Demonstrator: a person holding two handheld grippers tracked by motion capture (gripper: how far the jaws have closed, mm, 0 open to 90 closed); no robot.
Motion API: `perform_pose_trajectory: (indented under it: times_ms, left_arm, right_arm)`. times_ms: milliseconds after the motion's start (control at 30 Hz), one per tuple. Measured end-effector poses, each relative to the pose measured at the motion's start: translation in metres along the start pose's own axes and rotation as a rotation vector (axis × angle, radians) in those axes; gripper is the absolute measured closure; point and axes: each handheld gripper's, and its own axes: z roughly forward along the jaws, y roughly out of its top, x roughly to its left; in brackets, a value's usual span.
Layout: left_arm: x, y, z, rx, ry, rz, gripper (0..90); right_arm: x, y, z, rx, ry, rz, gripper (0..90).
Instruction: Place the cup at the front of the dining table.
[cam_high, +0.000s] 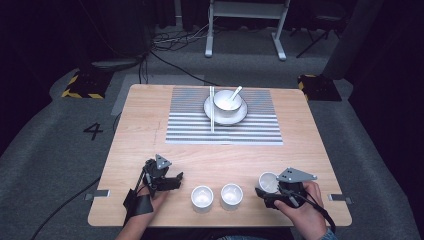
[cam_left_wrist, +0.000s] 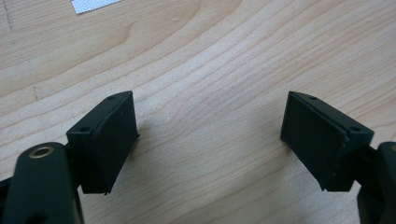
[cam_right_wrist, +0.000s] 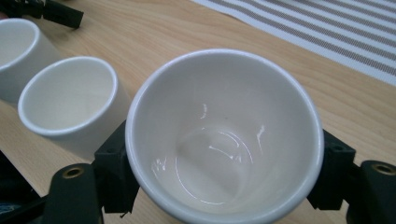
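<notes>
The right gripper (cam_high: 272, 196) clamps a white cup (cam_right_wrist: 224, 135) at five o'clock on the table (cam_high: 150, 130), jaws pinching its sides. The left gripper (cam_left_wrist: 210, 140) gapes wide over bare wood. Best to lift the cup straight, level and slow, clearing the neighbouring cup (cam_right_wrist: 70, 98). The gripped cup's base and outer wall are hidden.
</notes>
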Motion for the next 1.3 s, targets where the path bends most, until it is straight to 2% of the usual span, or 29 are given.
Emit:
perform_pose_trajectory:
  times_ms: [167, 633, 1300]
  left_arm:
    - [0.0, 0.0, 0.0, 0.0, 0.0, 0.0, 18.9]
    - [0.0, 0.0, 0.0, 0.0, 0.001, 0.0, 18.9]
    - [0.0, 0.0, 0.0, 0.0, 0.001, 0.001, 18.8]
  right_arm:
    - [-0.003, 0.013, -0.005, -0.027, -0.012, -0.008, 27.3]
    - [-0.011, 0.044, -0.018, -0.054, -0.037, -0.046, 27.3]
    - [-0.022, 0.086, -0.02, -0.063, -0.057, -0.049, 27.4]
